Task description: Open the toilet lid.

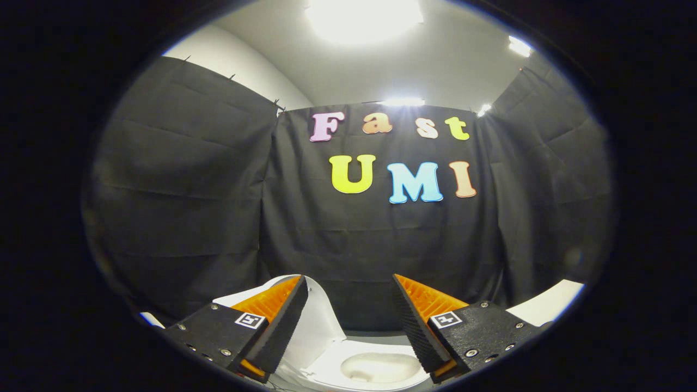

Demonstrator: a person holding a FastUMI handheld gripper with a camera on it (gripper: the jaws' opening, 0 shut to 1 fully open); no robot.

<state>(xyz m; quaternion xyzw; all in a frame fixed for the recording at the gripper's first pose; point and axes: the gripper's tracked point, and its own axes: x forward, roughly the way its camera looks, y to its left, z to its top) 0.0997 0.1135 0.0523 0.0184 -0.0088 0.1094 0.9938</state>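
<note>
Black cloth (pixel 354 245) is hung as the booth's wall on three sides, creased and pinned along its top edge, with a pale ceiling (pixel 457 60) above it and bright lamps (pixel 362 16) set in that ceiling.

Below the cloth wall a white toilet (pixel 326 370) is seen from above and in front. Its bowl (pixel 375 367) is exposed. The toilet lid (pixel 318 321) is stood up and tilted back, at the left of the bowl and close to the cloth behind it.

To the right of the toilet, a white flat surface (pixel 550 305) is seen against the cloth; what it belongs to cannot be told.

The gripper (pixel 351 318) is held above the toilet, its jaws spread wide with nothing between them. The left finger (pixel 283 321) overlaps the raised lid; whether it touches the lid cannot be told. The right finger (pixel 416 321) stands over the bowl's right rim, apart from the lid. Square printed markers (pixel 250 320) are carried on both finger mounts.
</note>
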